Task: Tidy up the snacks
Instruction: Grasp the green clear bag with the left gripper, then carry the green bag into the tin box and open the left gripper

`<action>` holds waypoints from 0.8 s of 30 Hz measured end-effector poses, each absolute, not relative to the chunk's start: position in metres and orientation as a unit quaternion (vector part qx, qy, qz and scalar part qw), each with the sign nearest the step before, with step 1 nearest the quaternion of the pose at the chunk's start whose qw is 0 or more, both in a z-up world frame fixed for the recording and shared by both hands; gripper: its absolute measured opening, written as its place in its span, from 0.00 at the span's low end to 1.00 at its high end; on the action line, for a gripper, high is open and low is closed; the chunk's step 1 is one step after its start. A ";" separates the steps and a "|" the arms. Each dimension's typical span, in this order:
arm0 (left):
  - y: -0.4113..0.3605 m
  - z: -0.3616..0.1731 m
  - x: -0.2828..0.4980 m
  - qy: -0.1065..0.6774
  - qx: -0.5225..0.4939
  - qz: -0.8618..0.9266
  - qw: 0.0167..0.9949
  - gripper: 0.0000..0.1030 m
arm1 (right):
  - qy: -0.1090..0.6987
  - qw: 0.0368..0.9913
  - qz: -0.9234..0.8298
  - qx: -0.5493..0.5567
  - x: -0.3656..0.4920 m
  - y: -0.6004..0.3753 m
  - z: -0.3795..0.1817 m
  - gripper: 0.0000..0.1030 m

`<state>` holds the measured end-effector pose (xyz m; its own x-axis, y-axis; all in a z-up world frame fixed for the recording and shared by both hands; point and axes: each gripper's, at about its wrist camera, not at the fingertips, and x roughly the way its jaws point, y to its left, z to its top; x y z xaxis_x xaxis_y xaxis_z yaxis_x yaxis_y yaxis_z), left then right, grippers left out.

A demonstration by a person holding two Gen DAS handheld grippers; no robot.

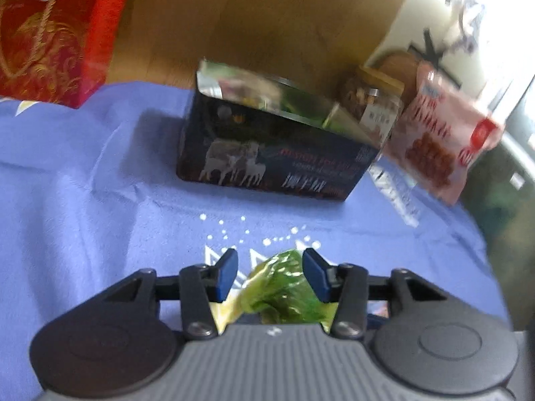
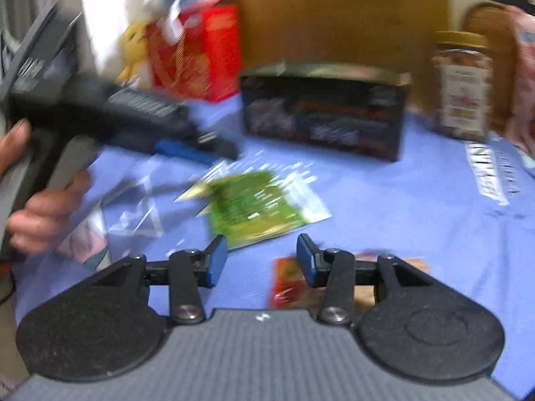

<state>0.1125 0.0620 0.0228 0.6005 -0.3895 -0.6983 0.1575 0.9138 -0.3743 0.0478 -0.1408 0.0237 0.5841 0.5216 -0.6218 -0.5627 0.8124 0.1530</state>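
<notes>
Packet (image 1: pixel 284 287), green foil, flat on the clothed table (image 1: pixel 83 217), framed by the spread fingers of the left hand-held gripper (image 1: pixel 270 260) but not pinched. Right hand-held gripper (image 2: pixel 261 254) likewise spread and empty, hung above a red sachet (image 2: pixel 286 284). Best handled by closing squarely on the packet's middle, lifting clear of the cloth, then dropping it into the open dark box (image 1: pixel 274 143) farther back. Beyond, jar (image 1: pixel 371 107) and pink bag (image 1: pixel 441 140), judged near enough to be knocked.
</notes>
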 end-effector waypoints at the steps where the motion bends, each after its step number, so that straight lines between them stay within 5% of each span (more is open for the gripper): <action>1: 0.058 0.017 0.117 0.434 -0.132 -0.169 0.875 0.37 | 0.335 0.891 0.301 -0.046 0.047 -0.134 0.023 0.49; 11: 0.062 0.015 0.082 0.439 -0.171 -0.177 0.864 0.33 | 0.309 0.905 0.289 -0.032 0.053 -0.131 0.017 0.55; 15: 0.065 0.015 0.084 0.444 -0.213 -0.191 0.849 0.52 | 0.305 0.905 0.294 -0.038 0.050 -0.129 0.017 0.60; 22: 0.059 0.010 0.089 0.437 -0.232 -0.203 0.845 0.21 | 0.303 0.908 0.287 -0.030 0.049 -0.131 0.016 0.61; 24: 0.064 0.012 0.087 0.438 -0.242 -0.199 0.842 0.21 | 0.301 0.911 0.280 -0.028 0.048 -0.132 0.016 0.61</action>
